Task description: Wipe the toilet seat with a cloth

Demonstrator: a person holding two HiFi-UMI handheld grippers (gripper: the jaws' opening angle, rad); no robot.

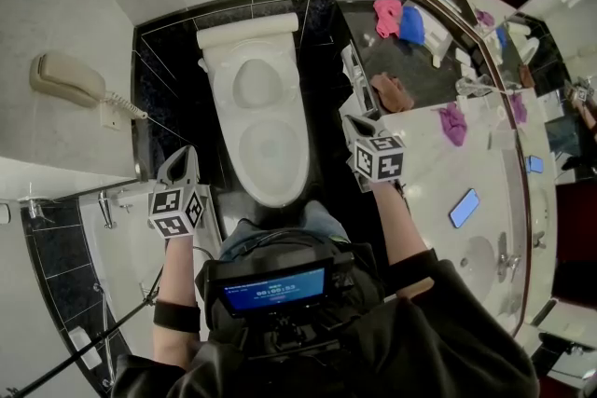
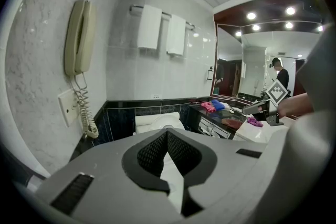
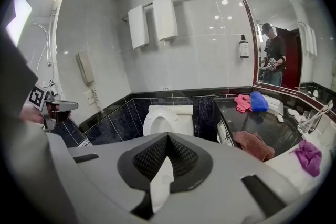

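Faces the toilet seat (image 1: 266, 154), straight ahead between left tongs (image 1: 182, 156) and right tongs (image 1: 360, 122). Holds both pressed together, pinching nothing, probably before fetching a cloth. Leaves brown cloth (image 3: 254, 144) lying on the dark tabletop (image 3: 268, 122), right of the right tongs.

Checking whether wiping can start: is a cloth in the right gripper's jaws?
No, the right gripper is shut on nothing; the brown cloth lies on the black counter.
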